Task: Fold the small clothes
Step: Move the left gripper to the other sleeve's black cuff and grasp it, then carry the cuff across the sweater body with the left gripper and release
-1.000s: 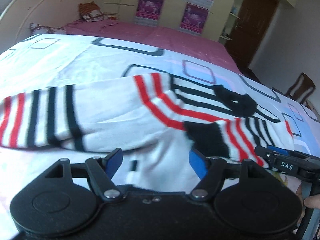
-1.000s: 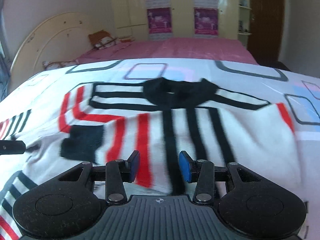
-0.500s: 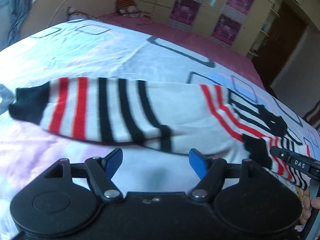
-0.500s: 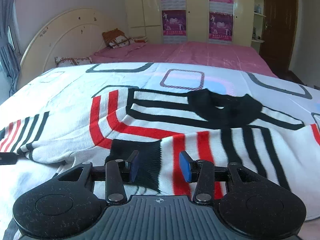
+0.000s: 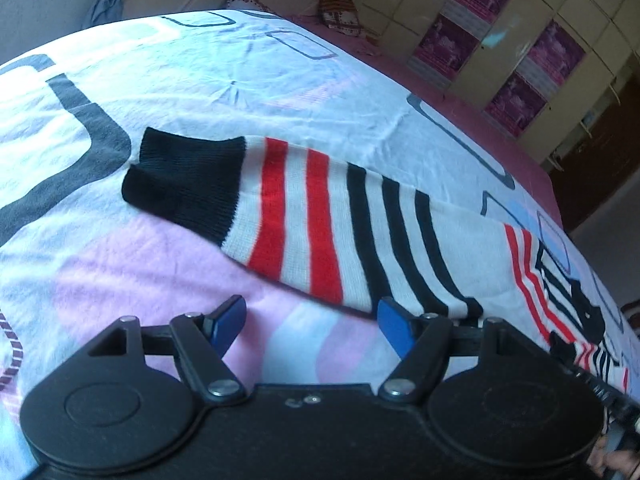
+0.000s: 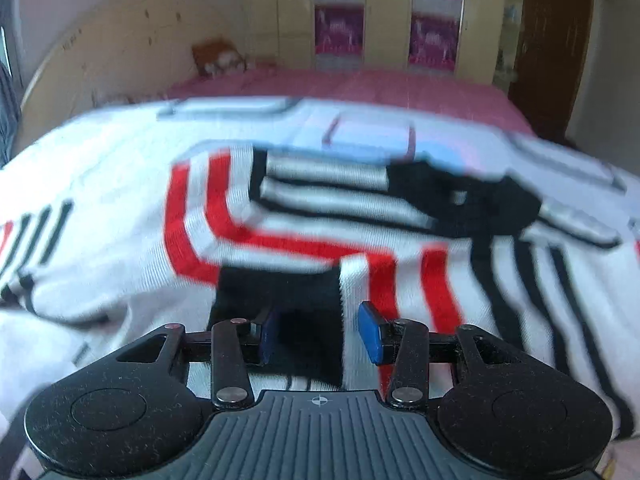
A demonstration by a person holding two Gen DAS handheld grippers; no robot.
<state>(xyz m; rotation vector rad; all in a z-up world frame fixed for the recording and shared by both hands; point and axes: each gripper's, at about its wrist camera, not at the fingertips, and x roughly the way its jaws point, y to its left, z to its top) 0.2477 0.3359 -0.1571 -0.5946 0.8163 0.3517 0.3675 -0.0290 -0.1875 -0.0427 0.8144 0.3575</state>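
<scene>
A striped knit sweater lies spread on a bed covered by a patterned sheet. Its outstretched sleeve, banded red and black with a black cuff, sits just beyond the left tongs, whose blue pads stand wide apart with nothing between them. The right tongs, also spread wide, hover over a second black cuff folded across the sweater's body below the black collar; the right wrist view is blurred.
</scene>
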